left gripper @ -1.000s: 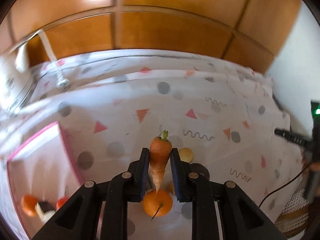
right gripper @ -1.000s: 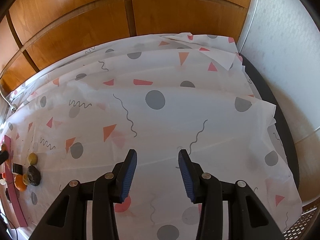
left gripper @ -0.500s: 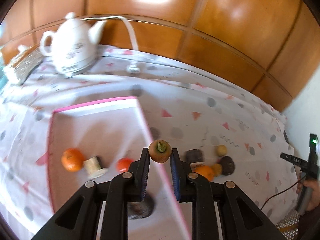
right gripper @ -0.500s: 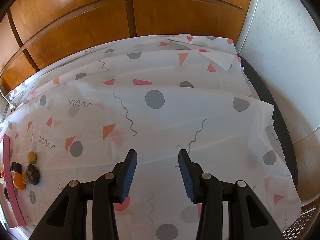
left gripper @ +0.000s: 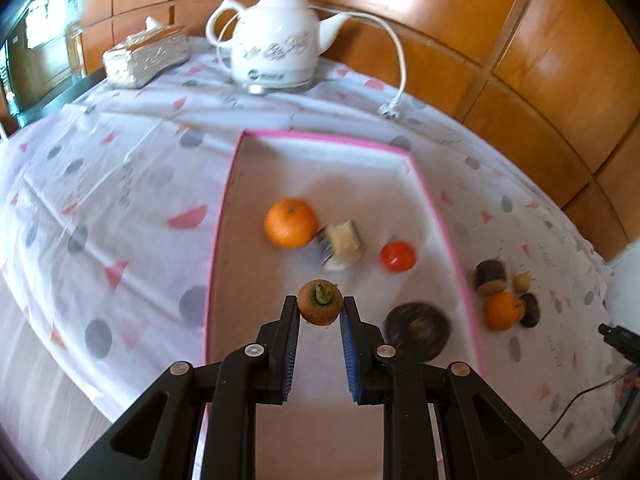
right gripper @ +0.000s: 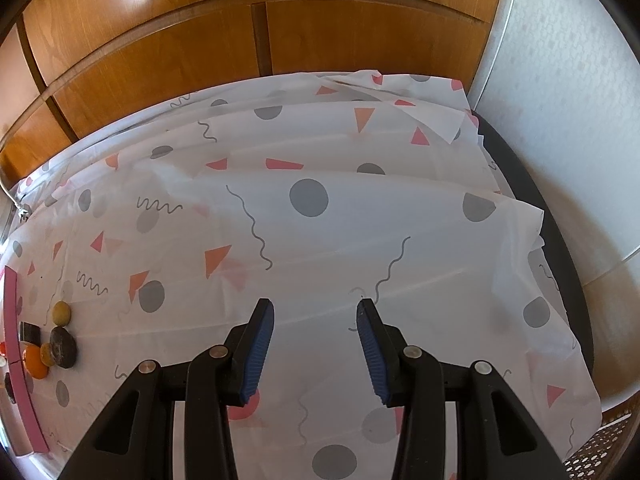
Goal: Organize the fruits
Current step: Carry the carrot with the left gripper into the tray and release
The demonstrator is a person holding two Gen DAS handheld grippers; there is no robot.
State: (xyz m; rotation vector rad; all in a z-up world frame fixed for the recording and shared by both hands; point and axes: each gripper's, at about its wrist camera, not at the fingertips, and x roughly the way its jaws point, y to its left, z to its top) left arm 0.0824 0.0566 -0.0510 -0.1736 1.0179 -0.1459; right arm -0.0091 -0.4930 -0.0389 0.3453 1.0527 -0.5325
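Fingers, left: our left gripper (left gripper: 320, 312) is clamped on the carrot (left gripper: 320, 307), pads pressing its sides close under the leafy top, right at the fingertips.
Fingers, right: our right gripper (right gripper: 316, 320) stands partly open with nothing between its pads, only bare tablecloth (right gripper: 320, 240) ahead of it.
Carrot place: between our left fingertips, above the near part of the pink-rimmed tray (left gripper: 444, 216); an orange (left gripper: 291, 223), a pale chunk (left gripper: 340, 245) and a tomato (left gripper: 397, 256) lie beyond the tips.
Carrot axis: we judge its long axis runs roughly along the fingers, stem end facing us, taper pointing away and down, hidden behind the crown.
Risk, slip: we hold only the thick top, so the taper could pivot or slide out if we swing.
Risk, release: let go from here, it may roll onto the dark disc (left gripper: 418, 330) just right of the tips.
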